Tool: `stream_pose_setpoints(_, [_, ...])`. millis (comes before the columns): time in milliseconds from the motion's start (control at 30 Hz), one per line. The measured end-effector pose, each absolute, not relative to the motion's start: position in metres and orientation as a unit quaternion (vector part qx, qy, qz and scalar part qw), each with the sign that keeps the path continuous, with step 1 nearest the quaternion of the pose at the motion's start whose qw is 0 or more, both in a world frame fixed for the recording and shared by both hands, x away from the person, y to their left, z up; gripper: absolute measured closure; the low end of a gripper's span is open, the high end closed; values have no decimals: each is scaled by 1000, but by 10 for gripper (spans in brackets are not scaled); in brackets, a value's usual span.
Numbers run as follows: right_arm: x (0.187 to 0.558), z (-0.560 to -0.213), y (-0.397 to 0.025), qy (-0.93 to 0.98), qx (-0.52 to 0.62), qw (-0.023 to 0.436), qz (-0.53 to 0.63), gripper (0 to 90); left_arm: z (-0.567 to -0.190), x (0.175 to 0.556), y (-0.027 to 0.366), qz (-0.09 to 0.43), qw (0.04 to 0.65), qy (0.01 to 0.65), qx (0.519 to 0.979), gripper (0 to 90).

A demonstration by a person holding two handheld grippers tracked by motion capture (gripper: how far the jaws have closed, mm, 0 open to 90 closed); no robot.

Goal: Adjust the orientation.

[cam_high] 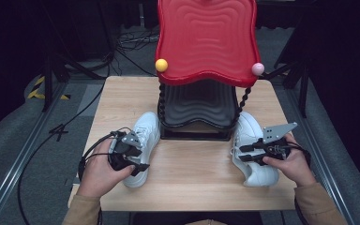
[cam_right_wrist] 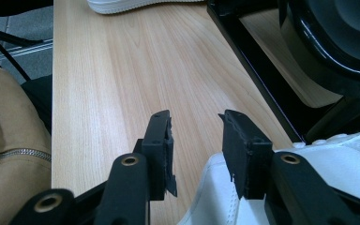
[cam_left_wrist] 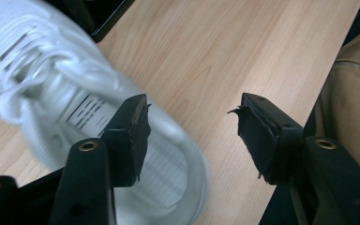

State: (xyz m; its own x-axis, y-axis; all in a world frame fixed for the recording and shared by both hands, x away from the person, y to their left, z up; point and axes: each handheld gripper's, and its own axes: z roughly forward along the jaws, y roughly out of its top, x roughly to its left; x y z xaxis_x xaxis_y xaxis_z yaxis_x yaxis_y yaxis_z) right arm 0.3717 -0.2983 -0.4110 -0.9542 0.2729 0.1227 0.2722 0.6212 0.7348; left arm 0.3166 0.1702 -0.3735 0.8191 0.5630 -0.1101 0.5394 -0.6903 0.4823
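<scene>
Two white sneakers lie on the wooden table [cam_high: 192,164], one on each side of a shoe stand. My left gripper [cam_high: 139,165] hovers over the heel end of the left sneaker [cam_high: 147,129]. In the left gripper view, my left gripper [cam_left_wrist: 190,112] is open; one jaw hangs over the laced sneaker [cam_left_wrist: 51,84] and the other over bare wood. My right gripper [cam_high: 242,153] is above the inner side of the right sneaker [cam_high: 262,176]. In the right gripper view, my right gripper [cam_right_wrist: 194,124] is open just above that sneaker [cam_right_wrist: 337,164], with nothing between its fingers.
A stand with a red wavy top [cam_high: 206,37] and a black lower shelf [cam_high: 197,103] occupies the back middle of the table. Yellow [cam_high: 161,65] and pink [cam_high: 258,69] balls mark its corners. Its black base frame [cam_right_wrist: 262,70] runs close to my right gripper. Cables lie on the floor at left.
</scene>
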Motion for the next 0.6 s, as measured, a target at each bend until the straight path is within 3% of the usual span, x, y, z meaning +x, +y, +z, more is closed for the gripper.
stream_pose_setpoints(300, [372, -412, -297, 901, 152, -3, 406, 629, -389, 320, 175, -1, 197, 311, 930, 377])
stream_pose_setpoints(600, [373, -414, -298, 901, 153, -5, 406, 628, -414, 328, 168, -45, 148, 301, 941, 409])
